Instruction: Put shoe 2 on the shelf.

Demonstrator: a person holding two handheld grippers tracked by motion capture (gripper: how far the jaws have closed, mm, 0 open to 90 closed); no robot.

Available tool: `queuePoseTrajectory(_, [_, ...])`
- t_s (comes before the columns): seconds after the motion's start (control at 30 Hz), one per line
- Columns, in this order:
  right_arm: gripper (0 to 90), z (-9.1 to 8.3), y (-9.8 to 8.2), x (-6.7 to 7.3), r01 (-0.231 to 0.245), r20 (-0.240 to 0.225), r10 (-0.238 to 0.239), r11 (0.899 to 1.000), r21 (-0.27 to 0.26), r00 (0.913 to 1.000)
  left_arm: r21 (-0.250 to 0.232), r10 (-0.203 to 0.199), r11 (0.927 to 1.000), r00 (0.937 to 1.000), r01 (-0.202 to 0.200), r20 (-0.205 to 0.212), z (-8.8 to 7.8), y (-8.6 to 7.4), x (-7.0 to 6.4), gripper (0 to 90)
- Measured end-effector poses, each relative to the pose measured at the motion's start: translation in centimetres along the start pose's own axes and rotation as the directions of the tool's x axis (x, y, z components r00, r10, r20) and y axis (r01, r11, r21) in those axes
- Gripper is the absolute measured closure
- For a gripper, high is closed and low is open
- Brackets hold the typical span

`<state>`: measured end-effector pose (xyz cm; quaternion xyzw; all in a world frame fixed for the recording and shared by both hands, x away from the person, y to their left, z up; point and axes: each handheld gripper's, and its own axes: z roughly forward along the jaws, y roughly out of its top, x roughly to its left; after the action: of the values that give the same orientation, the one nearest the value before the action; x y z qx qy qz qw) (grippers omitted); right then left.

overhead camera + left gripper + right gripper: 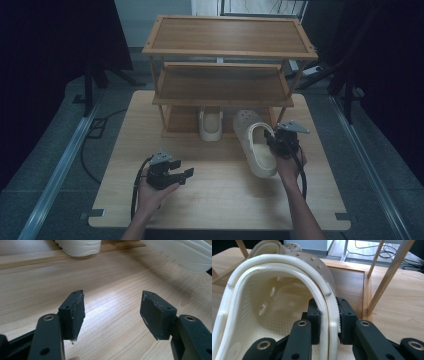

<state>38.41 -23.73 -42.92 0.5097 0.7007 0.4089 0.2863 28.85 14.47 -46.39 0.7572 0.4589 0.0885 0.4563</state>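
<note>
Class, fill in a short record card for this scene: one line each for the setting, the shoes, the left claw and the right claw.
Setting: wooden table with a three-shelf wooden rack at its far side
Shoe on table: cream clog, in front of the rack
Second shoe: cream shoe on the rack's bottom shelf
Left claw: open, holding nothing, above bare table
Right claw: shut on the clog's side wall

A cream perforated clog (256, 144) lies on the table (220, 200) toward its right edge, toe pointing at the wooden rack (225, 60) along the far edge, its side wall pinched at the opening's rim. A second matching clog (211, 124) sits on the rack's bottom shelf, heel facing out.
</note>
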Motion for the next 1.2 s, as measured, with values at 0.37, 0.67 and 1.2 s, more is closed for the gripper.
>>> queuePoseTrajectory(0.37, [75.1, 2.9, 1.3, 0.6, -0.009, 0.029, 0.009, 1.0, -0.013, 0.9995, 0.011, -0.003, 0.9999, 1.0, 0.003, 0.003, 0.3, -0.1, 0.0, 36.7])
queuePoseTrajectory(0.67, [74.8, 5.3, 1.9, 1.8, -0.013, 0.052, 0.013, 1.0, -0.013, 0.9985, -0.003, -0.006, 1.0, 1.0, 0.006, -0.001, -0.2, 0.0, 0.2, 36.7])
queuePoseTrajectory(1.2, [74.0, 9.8, 1.5, 3.7, -0.028, 0.109, 0.03, 0.999, -0.021, 0.9936, -0.009, -0.018, 0.9998, 0.9998, 0.018, -0.004, -0.5, -0.1, 0.6, 36.8])
